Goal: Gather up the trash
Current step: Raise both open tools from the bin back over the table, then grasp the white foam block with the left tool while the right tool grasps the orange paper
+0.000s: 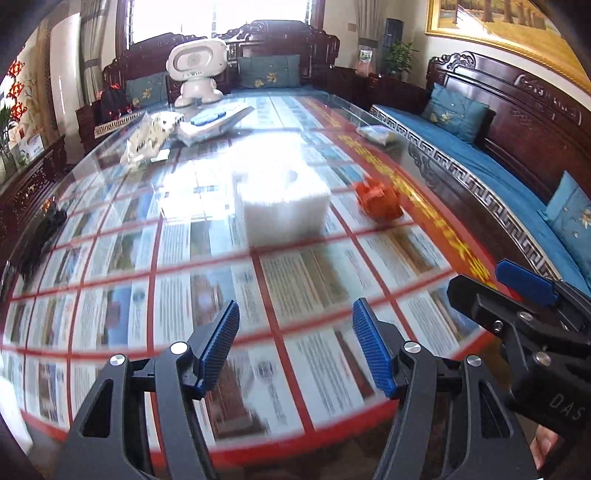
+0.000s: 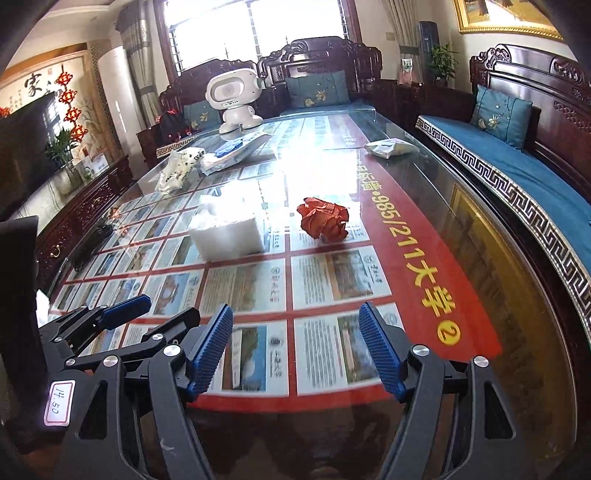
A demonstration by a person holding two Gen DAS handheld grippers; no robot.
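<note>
both tools, left tool (image 1: 295, 345) and right tool (image 2: 295, 349), stand spread and empty above the bench (image 2: 476, 236) near edge. crumpled red paper (image 2: 324, 222) lies mid-bench, right of the white tissue pack (image 2: 226, 230). judged light, soft, crushable; pinch across its bulk.

Window (image 1: 221, 22) glare, motion blur, fisheye edges

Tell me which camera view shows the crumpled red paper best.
The right wrist view: the crumpled red paper is sharp there, its folds clear, lying apart from the white tissue pack. The left wrist view shows it smeared by blur, off to the right.
</note>
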